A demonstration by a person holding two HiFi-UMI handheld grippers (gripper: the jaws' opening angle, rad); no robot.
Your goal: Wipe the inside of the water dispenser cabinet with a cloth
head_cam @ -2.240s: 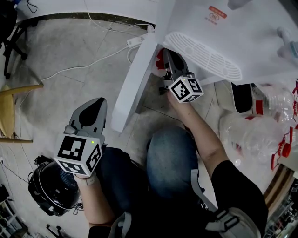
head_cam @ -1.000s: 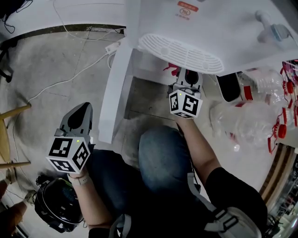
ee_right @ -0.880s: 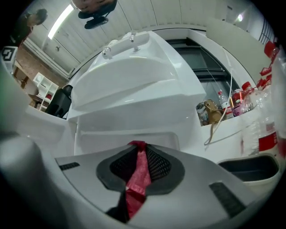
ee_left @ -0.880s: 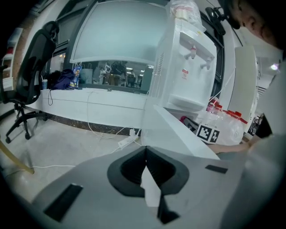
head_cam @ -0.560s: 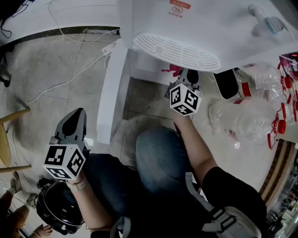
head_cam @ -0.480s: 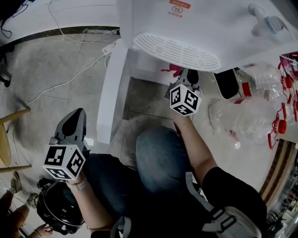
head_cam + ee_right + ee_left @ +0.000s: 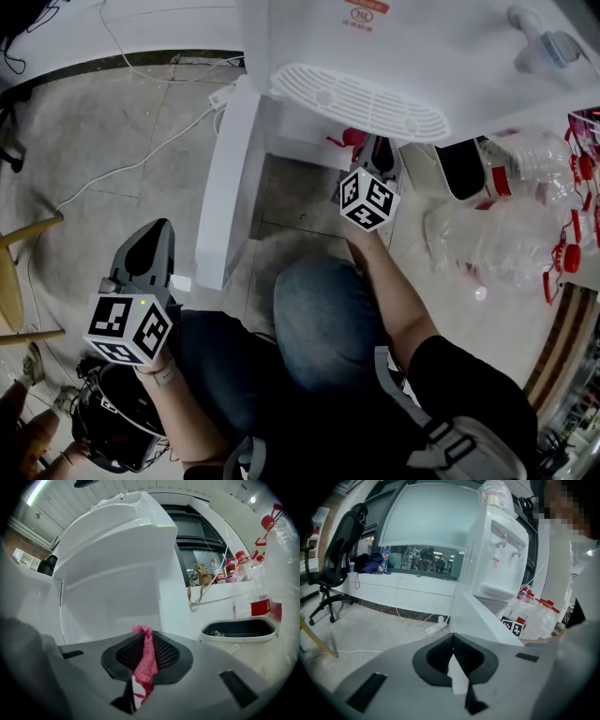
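Under the slotted drip tray (image 7: 361,101) of the white water dispenser (image 7: 412,37), the right claw (image 7: 378,150) points into the open cabinet (image 7: 112,597), its jaws clenched on a pink cloth (image 7: 146,660). A tuft of the cloth stands up past the tips and the rest hangs down between the ribbed pads. In the head view a bit of pink shows just left of the claw's nose. The cabinet's pale back wall lies ahead of the cloth, apparently not touching it, though the wide lens makes that hard to judge. The cabinet door (image 7: 230,178) stands swung open to the left, its edge towards the person's knee. Well apart from it, low on the person's left side, the left claw (image 7: 155,242) hangs over the floor (image 7: 112,187) with its jaws pressed together. On the right of the dispenser sits a white bin (image 7: 239,630) with a dark liner, and beside it a heap of clear plastic bottles (image 7: 506,244) with red caps.
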